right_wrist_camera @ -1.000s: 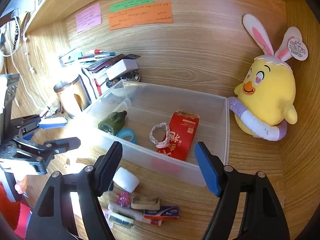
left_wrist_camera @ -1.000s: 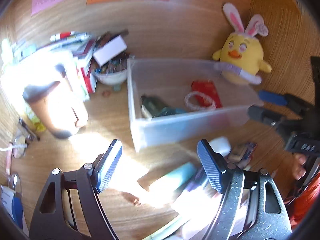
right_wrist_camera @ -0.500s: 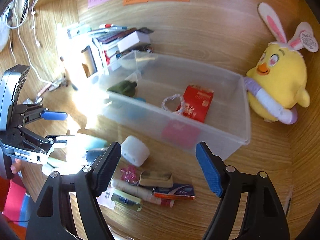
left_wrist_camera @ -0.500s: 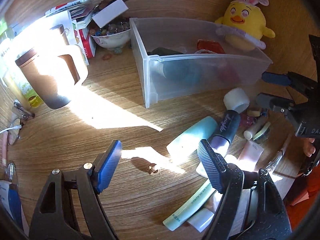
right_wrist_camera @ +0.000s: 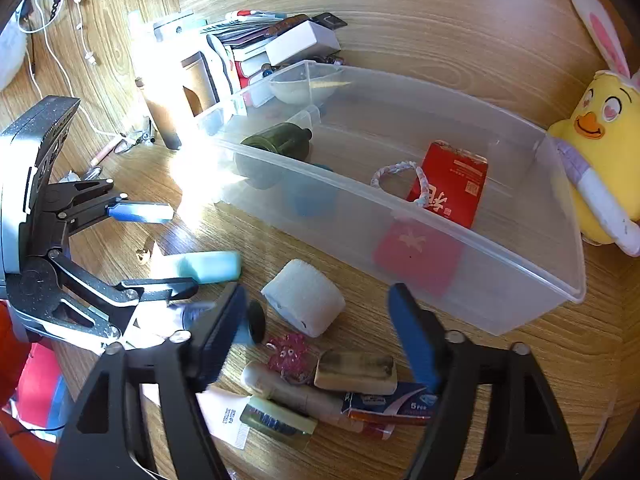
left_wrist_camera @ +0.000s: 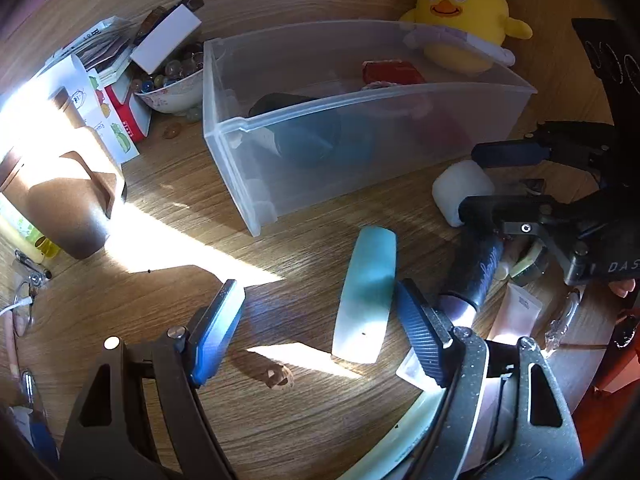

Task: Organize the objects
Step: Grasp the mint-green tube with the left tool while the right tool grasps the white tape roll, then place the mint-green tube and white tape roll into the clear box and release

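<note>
A clear plastic bin (left_wrist_camera: 304, 184) (right_wrist_camera: 520, 292) on the wooden desk holds a dark green bottle (right_wrist_camera: 280, 144), a red packet (right_wrist_camera: 452, 184) and a white braided band (right_wrist_camera: 394, 172). My left gripper (left_wrist_camera: 320, 332) is open, low over the desk, with a teal tube (left_wrist_camera: 368, 296) lying between its fingers. My right gripper (right_wrist_camera: 316, 328) is open above a white roll (right_wrist_camera: 304, 296) and a pile of small items: a pink charm (right_wrist_camera: 288, 354), an eraser block (right_wrist_camera: 356, 372), tubes. The right gripper also shows in the left wrist view (left_wrist_camera: 480, 176), near the white roll (left_wrist_camera: 460, 188).
A yellow plush chick (right_wrist_camera: 600, 152) sits right of the bin. A brown mug (left_wrist_camera: 68, 200), a bowl of marbles (left_wrist_camera: 172, 88) and stacked books and boxes (right_wrist_camera: 280, 44) stand left of it. A dark marker (left_wrist_camera: 476, 268) and tubes lie by the teal tube. Glasses and cables lie far left.
Both grippers have lowered toward the desk and drawn closer to the loose items in front of the bin. The left gripper now straddles the teal tube. Both stay open.
</note>
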A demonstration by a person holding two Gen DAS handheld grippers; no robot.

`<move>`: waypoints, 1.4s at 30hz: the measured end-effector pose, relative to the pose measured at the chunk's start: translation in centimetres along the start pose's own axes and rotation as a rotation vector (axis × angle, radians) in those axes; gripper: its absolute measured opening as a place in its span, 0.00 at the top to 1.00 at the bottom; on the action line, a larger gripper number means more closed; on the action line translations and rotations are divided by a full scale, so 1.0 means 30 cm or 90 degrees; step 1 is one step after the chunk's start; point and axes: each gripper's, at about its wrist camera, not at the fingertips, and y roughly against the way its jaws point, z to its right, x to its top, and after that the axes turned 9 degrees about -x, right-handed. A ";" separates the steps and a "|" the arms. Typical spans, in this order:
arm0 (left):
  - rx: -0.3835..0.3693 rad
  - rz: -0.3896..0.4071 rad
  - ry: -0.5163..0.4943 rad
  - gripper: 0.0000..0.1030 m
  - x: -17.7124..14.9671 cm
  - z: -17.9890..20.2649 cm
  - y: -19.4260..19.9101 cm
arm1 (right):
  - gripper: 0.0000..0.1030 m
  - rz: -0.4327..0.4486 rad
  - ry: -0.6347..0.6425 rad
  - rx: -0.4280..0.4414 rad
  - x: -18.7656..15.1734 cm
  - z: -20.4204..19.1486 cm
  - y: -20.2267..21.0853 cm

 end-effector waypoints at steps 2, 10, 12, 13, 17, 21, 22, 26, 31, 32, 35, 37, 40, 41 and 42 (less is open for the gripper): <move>0.002 0.000 -0.003 0.26 0.006 0.004 -0.013 | 0.56 -0.006 -0.001 0.009 0.000 0.003 -0.008; -0.024 0.017 -0.010 0.63 0.025 0.008 -0.012 | 0.64 0.019 -0.002 -0.007 0.005 -0.003 0.012; -0.027 0.021 -0.022 0.72 0.019 0.022 -0.009 | 0.65 0.028 -0.009 -0.019 0.006 0.002 0.025; -0.028 0.023 -0.025 0.76 0.017 0.028 -0.009 | 0.65 0.032 -0.013 -0.023 0.007 0.005 0.031; -0.011 0.032 -0.030 0.76 0.013 0.037 -0.007 | 0.65 0.046 -0.025 -0.031 0.005 0.014 0.058; -0.018 0.048 -0.010 0.76 0.022 0.022 0.018 | 0.65 0.061 -0.029 -0.036 0.007 0.014 0.088; -0.020 0.052 -0.008 0.76 0.025 0.022 0.025 | 0.65 0.065 -0.028 -0.038 0.008 0.012 0.096; -0.011 0.082 -0.007 0.76 0.035 0.034 0.074 | 0.65 0.085 -0.033 -0.041 0.016 0.014 0.130; -0.006 0.120 0.006 0.76 0.058 0.048 0.128 | 0.65 0.111 -0.045 -0.044 0.031 0.028 0.175; -0.008 0.130 0.009 0.76 0.062 0.051 0.142 | 0.65 0.115 -0.047 -0.045 0.034 0.031 0.182; -0.022 0.153 0.022 0.76 0.076 0.053 0.180 | 0.65 0.130 -0.058 -0.044 0.042 0.046 0.206; -0.027 0.167 0.029 0.76 0.087 0.054 0.202 | 0.65 0.141 -0.064 -0.043 0.048 0.053 0.221; -0.033 0.191 0.037 0.76 0.108 0.057 0.238 | 0.65 0.155 -0.070 -0.044 0.058 0.063 0.238; -0.033 0.197 0.039 0.76 0.118 0.054 0.246 | 0.65 0.160 -0.072 -0.044 0.062 0.067 0.245; -0.033 0.202 0.040 0.76 0.124 0.052 0.255 | 0.65 0.166 -0.075 -0.045 0.067 0.072 0.252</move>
